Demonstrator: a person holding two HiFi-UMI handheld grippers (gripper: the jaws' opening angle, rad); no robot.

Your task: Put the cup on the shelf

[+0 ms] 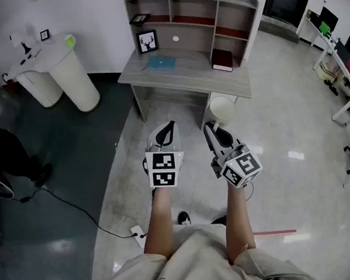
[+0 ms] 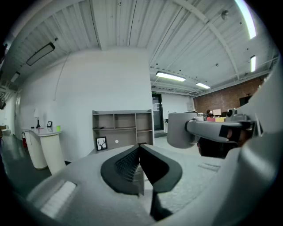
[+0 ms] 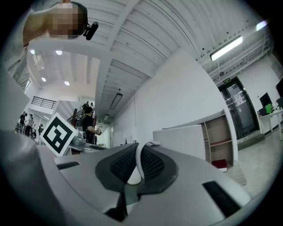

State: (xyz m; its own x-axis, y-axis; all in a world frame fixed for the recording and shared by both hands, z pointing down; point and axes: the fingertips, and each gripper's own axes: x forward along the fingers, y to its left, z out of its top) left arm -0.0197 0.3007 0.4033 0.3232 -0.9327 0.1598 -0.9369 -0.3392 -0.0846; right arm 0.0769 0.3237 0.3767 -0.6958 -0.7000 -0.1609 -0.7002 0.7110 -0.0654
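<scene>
A white cup (image 1: 221, 109) hangs over the floor in front of the desk, and my right gripper (image 1: 215, 132) is shut on its handle. In the right gripper view the thin white handle (image 3: 139, 161) runs between the two black pads and the cup's body (image 3: 179, 137) fills the space just beyond. My left gripper (image 1: 166, 133) is level with it on the left, shut and holding nothing; its pads (image 2: 132, 164) meet, and the cup (image 2: 178, 129) shows to its right. The grey shelf (image 1: 191, 16) stands on the desk (image 1: 184, 79) ahead.
On the desk are a deer picture (image 1: 147, 41), a teal book (image 1: 161, 62) and a dark red book (image 1: 221, 60). A small frame (image 1: 139, 19) lies in the shelf's left bay. A white round counter (image 1: 69, 67) stands at left; a cable and power strip (image 1: 138, 233) lie on the floor.
</scene>
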